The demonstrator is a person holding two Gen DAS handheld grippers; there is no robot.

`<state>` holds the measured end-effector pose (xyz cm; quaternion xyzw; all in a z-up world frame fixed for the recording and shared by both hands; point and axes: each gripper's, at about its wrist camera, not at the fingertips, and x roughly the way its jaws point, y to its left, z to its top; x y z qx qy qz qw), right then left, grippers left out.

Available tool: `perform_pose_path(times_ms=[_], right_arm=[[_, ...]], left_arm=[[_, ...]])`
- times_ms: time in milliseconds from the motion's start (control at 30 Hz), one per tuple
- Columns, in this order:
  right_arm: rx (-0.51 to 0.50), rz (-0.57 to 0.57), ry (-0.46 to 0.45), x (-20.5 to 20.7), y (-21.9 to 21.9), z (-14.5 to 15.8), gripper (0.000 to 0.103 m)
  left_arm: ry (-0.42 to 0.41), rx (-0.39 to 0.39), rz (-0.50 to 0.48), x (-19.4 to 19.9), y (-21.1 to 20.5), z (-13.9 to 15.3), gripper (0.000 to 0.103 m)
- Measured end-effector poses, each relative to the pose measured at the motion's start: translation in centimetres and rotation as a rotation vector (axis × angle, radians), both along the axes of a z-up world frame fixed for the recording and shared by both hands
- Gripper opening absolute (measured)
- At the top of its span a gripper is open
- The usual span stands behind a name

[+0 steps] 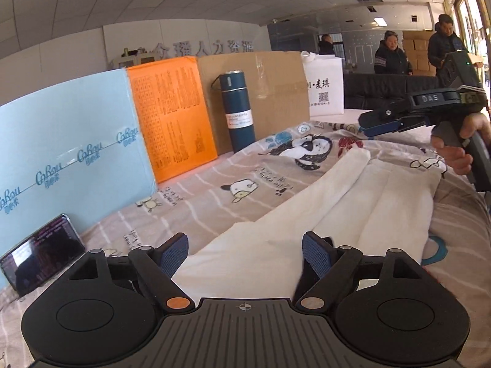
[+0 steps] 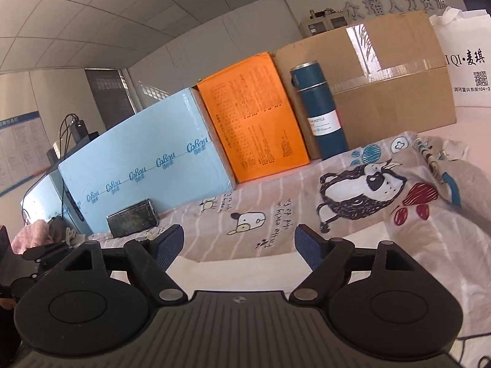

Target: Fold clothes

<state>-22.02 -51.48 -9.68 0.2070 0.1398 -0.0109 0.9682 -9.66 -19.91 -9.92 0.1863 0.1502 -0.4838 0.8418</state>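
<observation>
While both pairs of blue-padded fingers stand spread with nothing between them, the legend runs outward from the fingertips.

Left gripper (image 1: 245, 253): black two-finger tool, blue ribbed pads wide apart, hovering over the near end of the garment; no cloth pinched.

Right gripper (image 2: 239, 247): same build, pads equally spread, poised at the garment's edge; in the left wrist view it shows at 2 o'clock, held by a hand (image 1: 460, 150).

Garment: white soft cotton garment (image 1: 353, 196), lying lengthwise in long pleat-like folds from 6 o'clock toward 1 o'clock on the sheet; from the right wrist only a pale strip (image 2: 239, 263) shows between the pads.

Handling (judged): light, limp, not fragile; it will sag and slide on the sheet, so a pinch through all layers near a corner or fold edge should hold best.

Stage (judged): the long folds fit either a garment partly folded or one merely laid down bunched.

Underlay: beige cartoon-printed bed sheet (image 1: 245, 181), wrinkled.

Background, 11 to 1 o'clock: pale blue printed carton (image 1: 70, 141), orange printed box (image 1: 172, 116), dark teal steel flask (image 1: 237, 110), brown cardboard box (image 1: 270, 86).
</observation>
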Motion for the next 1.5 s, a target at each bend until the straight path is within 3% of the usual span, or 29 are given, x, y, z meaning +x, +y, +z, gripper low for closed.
perform_pose_path(times_ms=[100, 233, 500, 733, 867, 933, 1000, 1067, 1133, 1200, 1500], right_arm=[[0.071, 0.002, 0.039, 1.1, -4.0, -0.7, 0.078], [0.175, 0.009, 0.11, 3.1, -8.4, -2.3, 0.078], [0.282, 0.058, 0.218, 5.3, -11.1, -6.0, 0.078], [0.321, 0.128, 0.176, 4.6, -11.3, -6.8, 0.077], [0.285, 0.162, 0.134, 4.1, -10.4, -6.5, 0.07], [0.26, 0.166, 0.128, 4.1, -10.1, -6.4, 0.06], [0.243, 0.154, 0.137, 4.3, -10.0, -6.4, 0.05], [0.225, 0.124, 0.16, 4.5, -10.0, -6.4, 0.04], [0.194, 0.096, 0.168, 4.5, -9.8, -6.2, 0.03], [0.143, 0.084, 0.152, 4.2, -9.1, -5.5, 0.022], [-0.024, -0.016, 0.123, 4.2, -5.7, -1.5, 0.017]], left_arm=[[0.008, 0.022, -0.107, -2.3, -3.0, -0.5, 0.084], [-0.043, 0.072, -0.21, -5.5, -6.9, -1.4, 0.084], [-0.146, 0.156, -0.357, -10.0, -13.0, -3.7, 0.084], [-0.183, 0.18, -0.395, -11.1, -16.9, -5.3, 0.084], [-0.194, 0.142, -0.375, -10.8, -19.2, -5.2, 0.083], [-0.153, 0.125, -0.383, -10.2, -19.3, -4.9, 0.073], [-0.111, 0.108, -0.39, -9.6, -19.5, -4.6, 0.053], [-0.067, 0.104, -0.401, -8.9, -19.6, -4.6, 0.022], [-0.037, 0.099, -0.411, -8.5, -19.6, -4.6, 0.011], [-0.044, 0.066, -0.412, -8.4, -19.1, -4.2, 0.009], [-0.069, -0.082, -0.346, -8.1, -14.9, -1.1, 0.009]])
